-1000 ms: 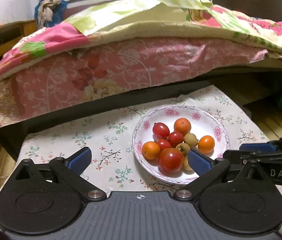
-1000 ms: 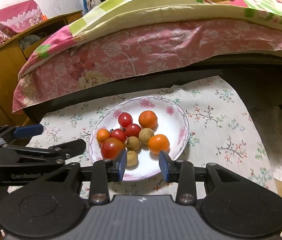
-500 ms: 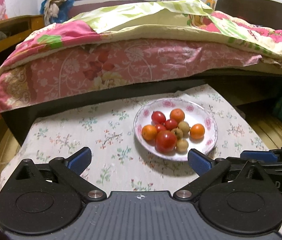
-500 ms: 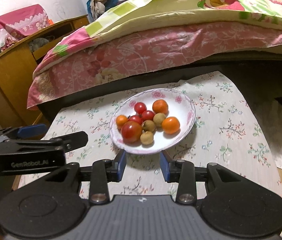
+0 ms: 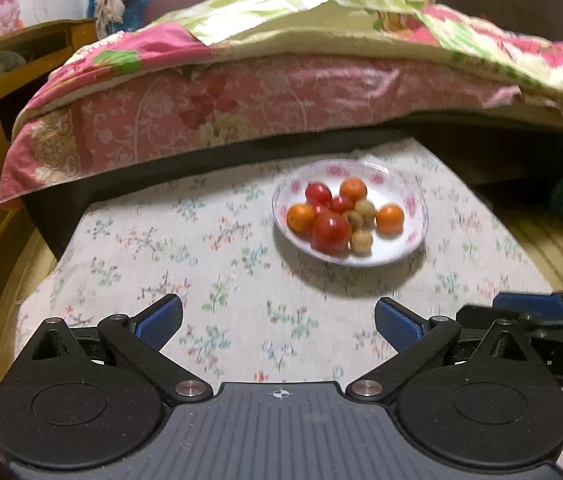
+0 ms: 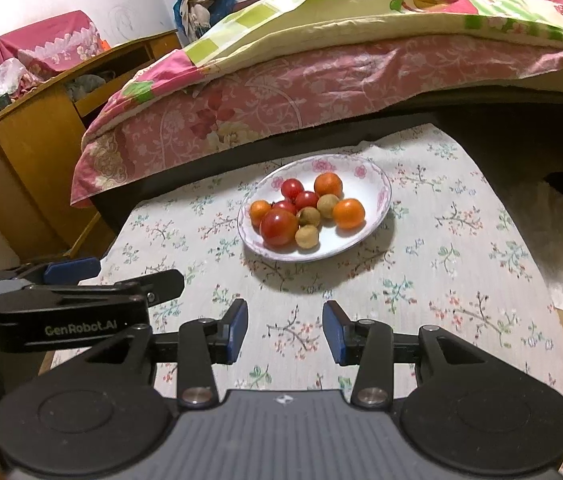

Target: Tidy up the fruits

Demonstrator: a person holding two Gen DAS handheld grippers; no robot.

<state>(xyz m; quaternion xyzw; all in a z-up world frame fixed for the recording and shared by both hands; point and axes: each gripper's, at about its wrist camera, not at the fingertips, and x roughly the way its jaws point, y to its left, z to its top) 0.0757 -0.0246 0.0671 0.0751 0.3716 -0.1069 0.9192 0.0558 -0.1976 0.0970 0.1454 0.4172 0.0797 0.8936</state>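
Fruits [image 6: 305,214]: tomatoes, oranges and small brown ones, heaped in a flowered plate [image 6: 375,194] on a floral cloth [image 6: 461,264] beside a bed [image 6: 321,80]. Right gripper [image 6: 284,330] well short of plate, jaws just widened, partly apart, nothing between. Left gripper [image 5: 277,322] spread wide, empty.

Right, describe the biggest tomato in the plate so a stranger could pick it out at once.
On the floral tablecloth in front of the bed sits a white plate with pink flowers on its rim. Among the heaped fruit, look at the near left side: the big tomato, red and glossy, clearly larger than the cherry tomatoes, oranges and brown longans beside it.
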